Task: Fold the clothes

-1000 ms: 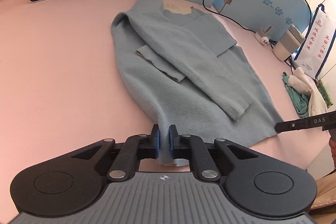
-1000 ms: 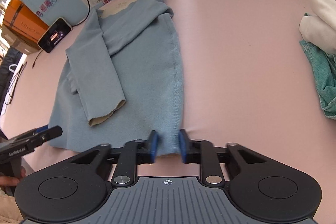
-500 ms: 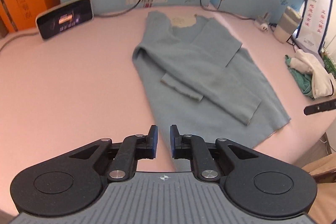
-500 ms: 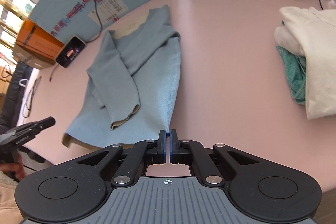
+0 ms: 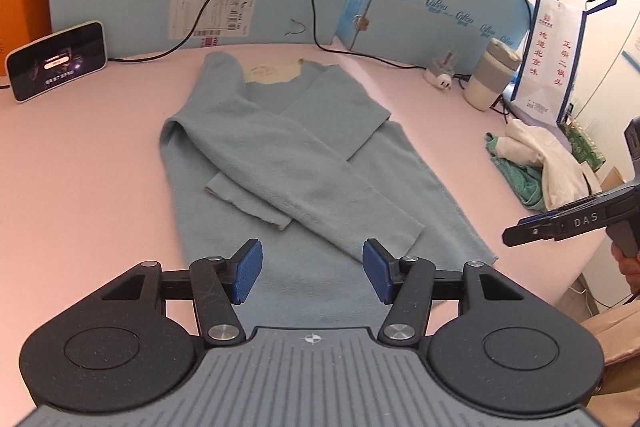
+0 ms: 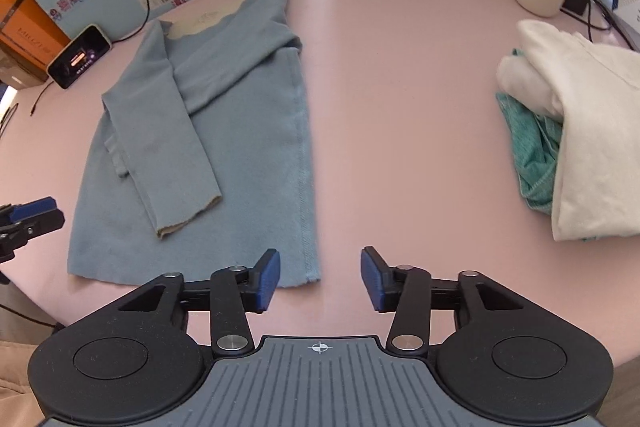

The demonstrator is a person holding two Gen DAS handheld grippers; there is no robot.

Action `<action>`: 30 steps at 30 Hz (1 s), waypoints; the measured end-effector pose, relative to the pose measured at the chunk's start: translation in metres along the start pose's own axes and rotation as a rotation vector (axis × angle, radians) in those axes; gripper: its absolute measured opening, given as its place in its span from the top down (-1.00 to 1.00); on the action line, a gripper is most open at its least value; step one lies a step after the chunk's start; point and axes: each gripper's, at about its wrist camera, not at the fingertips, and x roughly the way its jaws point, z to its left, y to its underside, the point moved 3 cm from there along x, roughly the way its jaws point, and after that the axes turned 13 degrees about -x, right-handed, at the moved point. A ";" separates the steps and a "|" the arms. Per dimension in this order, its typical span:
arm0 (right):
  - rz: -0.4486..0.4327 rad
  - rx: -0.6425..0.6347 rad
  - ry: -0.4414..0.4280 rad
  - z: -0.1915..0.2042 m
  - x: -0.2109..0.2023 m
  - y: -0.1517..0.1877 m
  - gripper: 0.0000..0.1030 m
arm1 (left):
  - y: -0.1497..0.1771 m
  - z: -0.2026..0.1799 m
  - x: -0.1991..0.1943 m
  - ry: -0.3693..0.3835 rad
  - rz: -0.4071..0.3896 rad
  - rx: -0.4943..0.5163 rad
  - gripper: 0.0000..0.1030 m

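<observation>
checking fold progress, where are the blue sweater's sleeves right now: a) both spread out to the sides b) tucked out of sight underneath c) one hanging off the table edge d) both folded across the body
d: both sleeves lie crossed over the front of the blue sweater, which is flat on the pink table.

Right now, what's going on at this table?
A person with a handheld gripper in each hand is folding a light blue sweater on the pink table. Both sleeves are already folded across the body. The left gripper and right gripper hang over the hem with their jaws opening and no cloth pinched between them. A pile of white and teal clothes sits off to the side.
</observation>
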 end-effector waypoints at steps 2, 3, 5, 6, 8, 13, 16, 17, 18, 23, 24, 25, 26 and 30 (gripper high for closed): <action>-0.004 -0.017 -0.011 0.005 0.002 -0.002 0.01 | 0.008 0.006 0.011 -0.011 0.043 -0.030 -0.03; -0.005 -0.021 -0.023 0.006 0.003 -0.002 0.01 | 0.012 0.011 0.017 -0.027 0.069 -0.047 -0.03; -0.009 -0.036 -0.047 0.012 0.006 -0.003 0.01 | 0.019 0.026 0.027 -0.104 0.120 -0.072 0.00; -0.012 -0.044 -0.059 0.015 0.008 -0.003 0.01 | 0.022 0.032 0.029 -0.137 0.136 -0.082 0.04; -0.028 -0.086 -0.049 0.024 0.009 -0.008 0.01 | 0.018 0.034 0.023 -0.130 0.117 -0.111 -0.17; -0.044 -0.169 -0.041 0.039 0.018 -0.021 0.01 | 0.013 0.028 0.021 -0.168 0.092 -0.105 -0.58; -0.012 -0.188 -0.053 0.044 0.030 -0.024 0.01 | 0.018 0.029 0.026 -0.171 0.124 -0.124 -0.60; -0.004 -0.190 -0.058 0.045 0.034 -0.025 0.01 | 0.019 0.029 0.026 -0.174 0.125 -0.125 -0.61; 0.003 -0.190 -0.064 0.046 0.036 -0.024 0.01 | 0.018 0.030 0.026 -0.172 0.123 -0.129 -0.63; 0.067 -0.169 -0.095 0.046 0.050 -0.019 0.01 | 0.017 0.035 0.033 -0.176 0.148 -0.161 -0.78; 0.082 -0.162 -0.100 0.045 0.053 -0.018 -0.01 | 0.019 0.036 0.037 -0.183 0.169 -0.173 -0.84; 0.079 -0.158 -0.105 0.045 0.053 -0.017 -0.05 | 0.019 0.037 0.038 -0.169 0.170 -0.182 -0.89; 0.079 -0.157 -0.112 0.045 0.053 -0.016 -0.14 | 0.019 0.038 0.039 -0.156 0.171 -0.192 -1.00; 0.087 -0.170 -0.128 0.049 0.055 -0.017 -0.40 | 0.017 0.043 0.041 -0.134 0.174 -0.223 -1.00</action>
